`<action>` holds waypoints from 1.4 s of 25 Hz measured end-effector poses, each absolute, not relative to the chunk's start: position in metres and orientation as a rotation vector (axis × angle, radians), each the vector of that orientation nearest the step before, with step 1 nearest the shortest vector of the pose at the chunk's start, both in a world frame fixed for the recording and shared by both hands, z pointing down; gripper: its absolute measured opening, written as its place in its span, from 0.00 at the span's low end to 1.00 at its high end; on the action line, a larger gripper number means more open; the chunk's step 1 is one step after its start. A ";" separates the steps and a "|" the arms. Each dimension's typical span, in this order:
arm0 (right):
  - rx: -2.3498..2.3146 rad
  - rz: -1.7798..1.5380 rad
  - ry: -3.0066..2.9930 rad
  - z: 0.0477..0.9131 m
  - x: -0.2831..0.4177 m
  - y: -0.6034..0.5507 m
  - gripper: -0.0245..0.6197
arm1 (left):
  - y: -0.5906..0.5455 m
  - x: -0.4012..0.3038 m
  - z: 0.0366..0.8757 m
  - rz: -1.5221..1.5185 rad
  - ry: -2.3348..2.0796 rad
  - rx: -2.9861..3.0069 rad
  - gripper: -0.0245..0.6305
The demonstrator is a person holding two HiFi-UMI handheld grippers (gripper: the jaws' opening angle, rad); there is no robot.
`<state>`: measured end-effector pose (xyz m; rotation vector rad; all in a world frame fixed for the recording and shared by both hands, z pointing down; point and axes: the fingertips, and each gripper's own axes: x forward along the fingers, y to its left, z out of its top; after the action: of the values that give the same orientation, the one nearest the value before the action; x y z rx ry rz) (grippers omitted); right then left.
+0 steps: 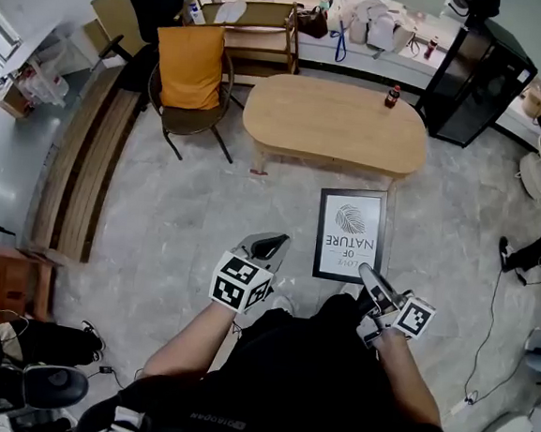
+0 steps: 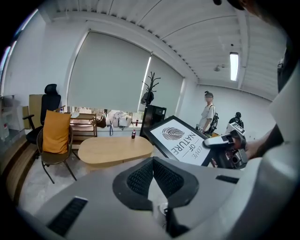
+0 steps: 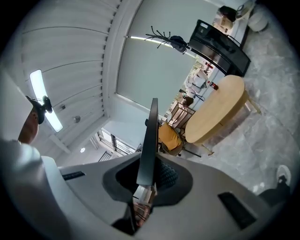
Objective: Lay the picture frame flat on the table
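While the picture frame (image 1: 350,234) is pinched by its near edge in the right gripper (image 1: 367,272), jaws nearly closed on it, the left gripper (image 1: 270,248) is seen shut with nothing in it. The frame is held in the air over the floor, well short of the table (image 1: 335,122). It should probably be carried over level, lowered flat, and kept clear of the bottle (image 1: 392,97) at the far edge.

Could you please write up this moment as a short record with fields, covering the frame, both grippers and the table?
picture frame: held tilted above the floor, short of the table
right gripper: shut on the picture frame's edge
left gripper: shut, nothing between its jaws
table: oval, wooden, with a bottle near its far edge
task state: picture frame not yet laid on the table
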<state>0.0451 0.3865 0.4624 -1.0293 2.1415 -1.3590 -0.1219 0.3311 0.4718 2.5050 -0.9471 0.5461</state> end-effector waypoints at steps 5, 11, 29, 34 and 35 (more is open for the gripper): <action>-1.015 -1.399 2.159 0.465 0.020 0.374 0.08 | 0.336 -0.146 0.483 0.552 -0.936 2.453 0.04; -0.984 -1.428 2.188 0.472 0.007 0.329 0.08 | 0.307 -0.156 0.487 0.541 -0.982 2.412 0.04; -0.823 -1.374 2.271 0.467 0.015 0.119 0.08 | 0.123 -0.151 0.470 0.605 -1.131 2.414 0.04; -0.827 -1.399 2.209 0.483 0.017 0.116 0.08 | 0.129 -0.136 0.493 0.644 -1.039 2.408 0.04; -0.839 -1.404 2.200 0.486 0.021 0.115 0.08 | 0.130 -0.132 0.497 0.661 -1.014 2.412 0.04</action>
<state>0.0207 0.1151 0.4861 -0.8393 2.2001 -1.4040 -0.1317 0.1297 0.4966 2.4116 -1.0143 0.6609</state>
